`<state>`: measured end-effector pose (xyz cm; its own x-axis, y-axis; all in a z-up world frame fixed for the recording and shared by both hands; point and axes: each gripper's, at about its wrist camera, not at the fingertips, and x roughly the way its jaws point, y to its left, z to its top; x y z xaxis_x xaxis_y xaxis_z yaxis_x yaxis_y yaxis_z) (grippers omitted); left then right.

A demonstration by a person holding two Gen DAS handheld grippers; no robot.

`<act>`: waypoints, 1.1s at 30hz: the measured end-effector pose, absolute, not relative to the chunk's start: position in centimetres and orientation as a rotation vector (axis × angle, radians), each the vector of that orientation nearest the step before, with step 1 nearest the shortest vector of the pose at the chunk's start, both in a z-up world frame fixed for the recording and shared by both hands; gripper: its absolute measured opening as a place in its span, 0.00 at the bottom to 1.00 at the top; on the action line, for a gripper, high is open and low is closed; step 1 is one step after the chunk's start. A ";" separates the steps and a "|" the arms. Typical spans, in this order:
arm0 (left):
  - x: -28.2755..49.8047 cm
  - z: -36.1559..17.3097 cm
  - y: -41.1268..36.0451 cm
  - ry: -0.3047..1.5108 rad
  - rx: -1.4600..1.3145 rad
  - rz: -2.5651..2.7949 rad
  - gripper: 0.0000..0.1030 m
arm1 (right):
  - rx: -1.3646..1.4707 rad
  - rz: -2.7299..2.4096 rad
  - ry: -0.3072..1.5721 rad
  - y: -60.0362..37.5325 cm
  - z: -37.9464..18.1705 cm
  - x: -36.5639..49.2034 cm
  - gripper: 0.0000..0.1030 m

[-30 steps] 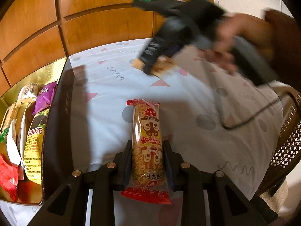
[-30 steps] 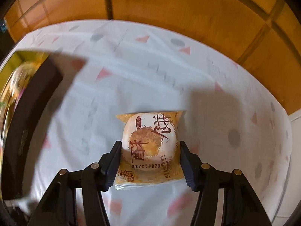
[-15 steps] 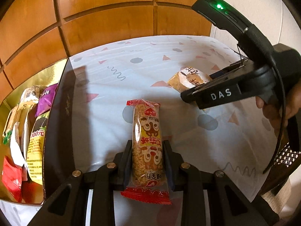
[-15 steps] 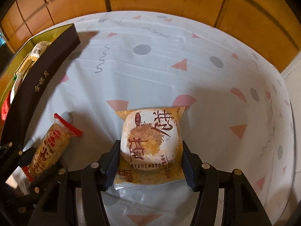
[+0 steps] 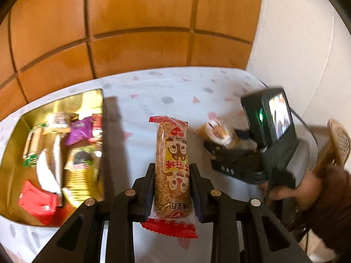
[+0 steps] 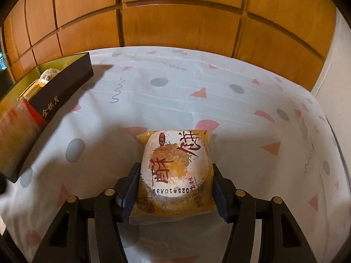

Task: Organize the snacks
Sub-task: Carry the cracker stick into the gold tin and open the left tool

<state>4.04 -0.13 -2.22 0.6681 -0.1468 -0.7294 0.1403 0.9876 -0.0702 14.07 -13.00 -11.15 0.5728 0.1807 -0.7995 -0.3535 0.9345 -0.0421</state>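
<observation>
My left gripper (image 5: 171, 175) is shut on a long puffed-rice bar (image 5: 171, 162) in a clear wrapper with red ends, held above the tablecloth. Left of it lies an open gold box (image 5: 65, 100) with several wrapped snacks inside. My right gripper (image 6: 175, 186) is shut on a round pastry (image 6: 175, 168) in an orange and white pack, just over the cloth. In the left wrist view that right gripper (image 5: 228, 151) sits to the right of the bar, with the pastry (image 5: 219, 129) in it. The box's dark wall (image 6: 59, 92) shows at the far left of the right wrist view.
A white tablecloth (image 6: 219, 109) with pink triangles and grey dots covers the table. A wood-panelled wall (image 6: 175, 22) stands behind. A wicker chair (image 5: 337, 144) and a person's hand (image 5: 307, 188) in a brown sleeve are at the right. A blurred orange-red shape (image 6: 15, 135) crosses the box.
My left gripper has risen with the rice bar, so the box is seen more from above. My right gripper has carried the pastry from the far side of the cloth to the right.
</observation>
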 end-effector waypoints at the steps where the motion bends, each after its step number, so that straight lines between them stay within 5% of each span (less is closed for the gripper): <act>1: 3.9 -1.7 0.2 0.819 -0.014 -0.146 0.28 | -0.203 0.314 0.908 -13.0 -11.1 14.2 0.59; 22: 2.3 -1.5 7.9 0.821 -0.147 0.044 0.28 | -0.183 0.293 0.892 -13.0 -11.3 14.2 0.59; 33: 0.8 -1.7 21.7 0.809 -0.511 0.271 0.28 | -0.168 0.294 0.888 -13.1 -11.3 14.1 0.59</act>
<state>0.78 21.75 -1.75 0.6655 0.0380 -0.7455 -0.4183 0.8461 -0.3303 14.10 -13.10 -11.34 0.5946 0.1826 -0.7830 -0.3210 0.9468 -0.0229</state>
